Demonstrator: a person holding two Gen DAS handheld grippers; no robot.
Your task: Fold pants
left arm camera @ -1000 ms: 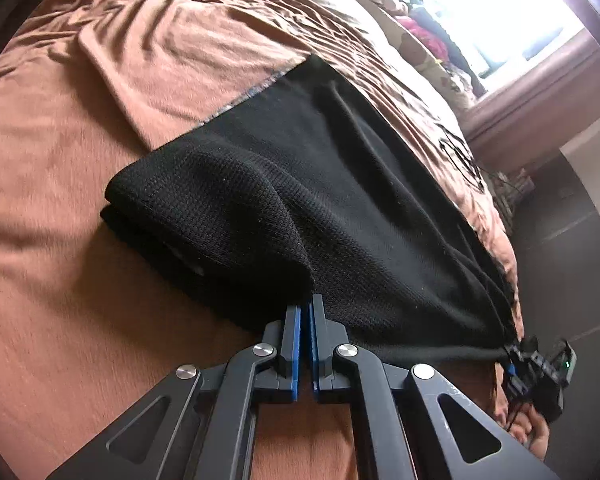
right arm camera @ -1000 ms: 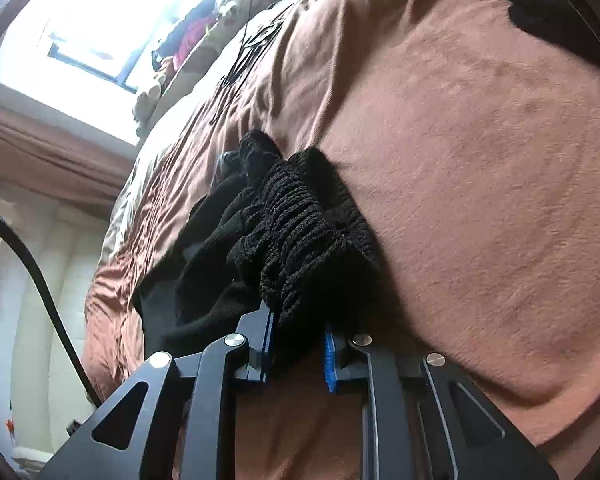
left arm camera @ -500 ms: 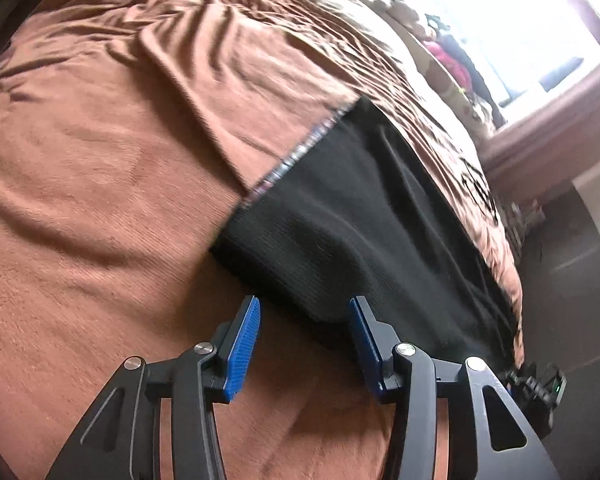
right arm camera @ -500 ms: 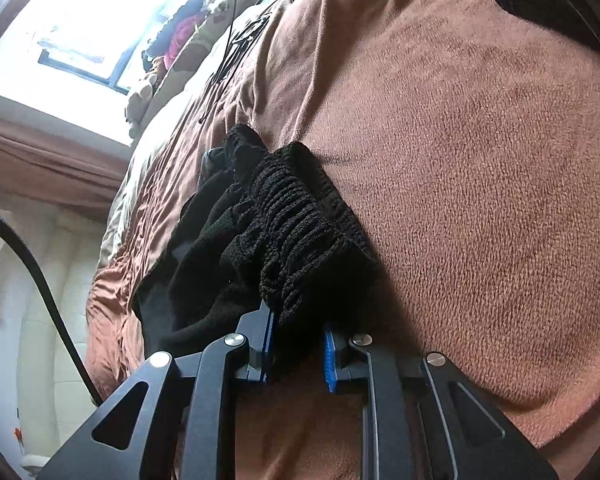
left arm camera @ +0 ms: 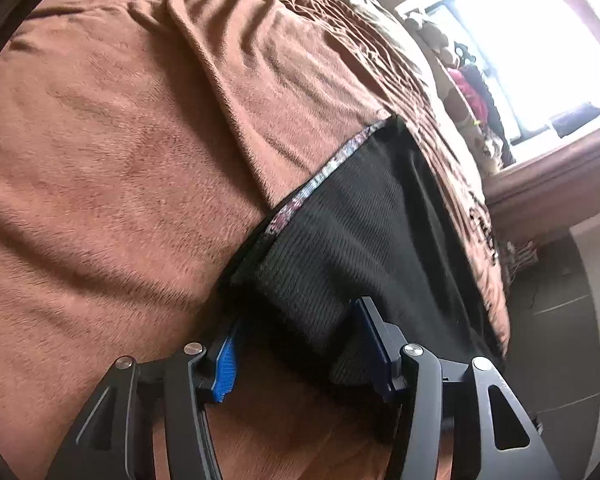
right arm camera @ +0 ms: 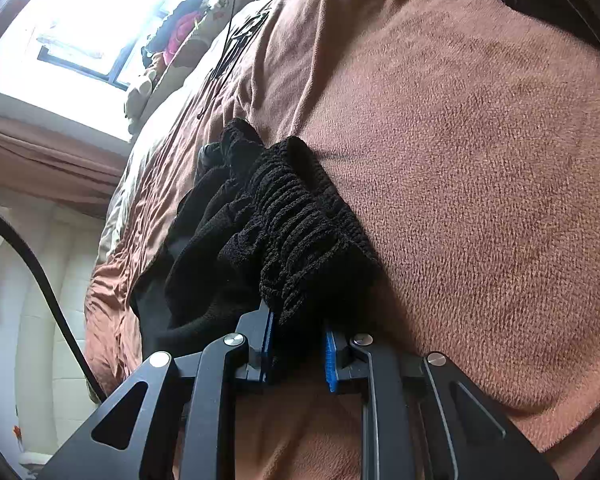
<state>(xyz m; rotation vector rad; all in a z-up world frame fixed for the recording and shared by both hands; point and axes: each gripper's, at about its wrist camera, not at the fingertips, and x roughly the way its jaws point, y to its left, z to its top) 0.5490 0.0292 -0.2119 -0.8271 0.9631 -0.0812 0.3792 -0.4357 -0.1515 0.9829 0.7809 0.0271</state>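
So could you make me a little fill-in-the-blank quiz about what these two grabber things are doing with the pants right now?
1. The pants are ____ in color.
2. The right gripper is shut on the stretchy ____ of the pants.
3. The left gripper has its blue pads spread ____ around a folded edge.
4. The pants lie on a ____ blanket.

Missing words: black; waistband; open; brown

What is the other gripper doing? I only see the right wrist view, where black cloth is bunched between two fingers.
Observer: The left gripper is open, its fingers straddling a folded edge of the pants.
Operator: Is it pinching that edge?
Observer: No, the blue pads stand apart around it.
Operator: Anything else there?
Observer: A patterned strip borders the brown blanket beside the pants.
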